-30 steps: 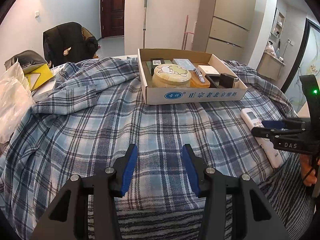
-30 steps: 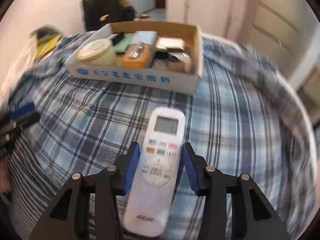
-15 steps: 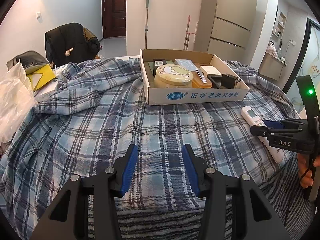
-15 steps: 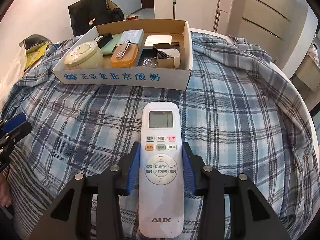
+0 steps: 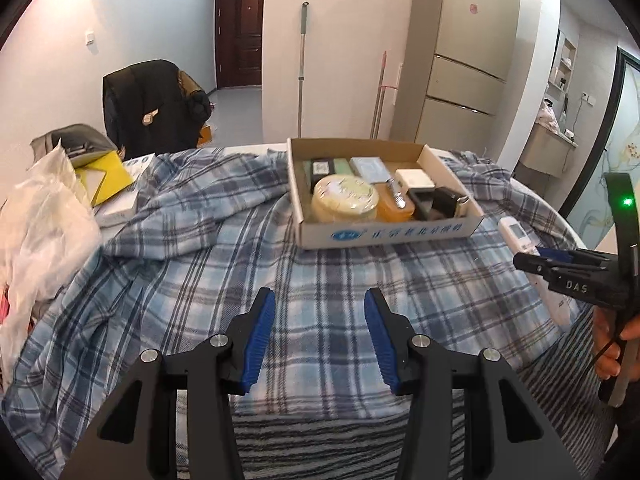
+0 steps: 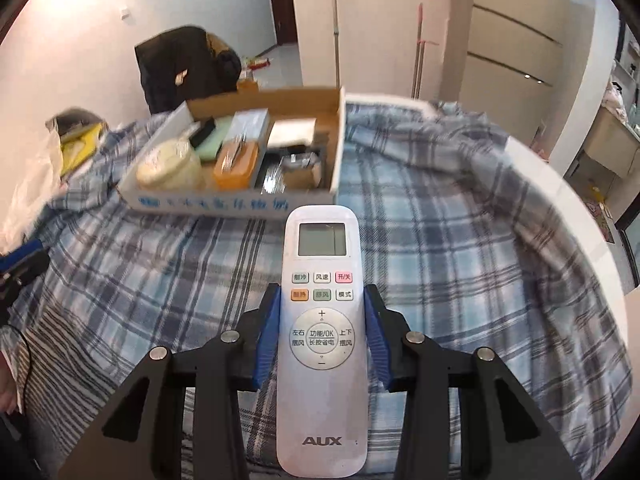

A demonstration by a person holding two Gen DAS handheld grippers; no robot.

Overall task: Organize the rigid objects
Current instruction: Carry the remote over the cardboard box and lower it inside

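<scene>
- Two grippers are mine: my right gripper [image 6: 322, 332] clamps its blue pads on both long edges of the white remote control [image 6: 322, 340], at the level of the round button pad.
- My right jaws have just closed a little, with the remote between them; the pads press on its sides.
- The remote points away from me, screen end toward the cardboard box [image 6: 224, 204], "AUX" end nearest the camera, buttons facing up.
- From the left wrist view the remote [image 5: 516, 236] sticks out ahead of the right gripper [image 5: 532, 258], its far end near the box's front right corner; I cannot tell from here whether it rests on the cloth or hangs just above it.
- My left gripper [image 5: 320, 336] has its fingers part-way apart with nothing between them, only the plaid cloth [image 5: 200, 280] below.
- The cardboard box [image 5: 384, 234] sits on the cloth near the far side, and holds a round cream tin [image 5: 346, 196], an orange case [image 5: 396, 206], a white flat box [image 5: 414, 178] and some dark items.
- A person's hand [image 5: 610, 340] grips the right gripper's handle at the right edge of that view.
- A white plastic bag [image 5: 44, 236] lies at the left edge of the table.
</scene>
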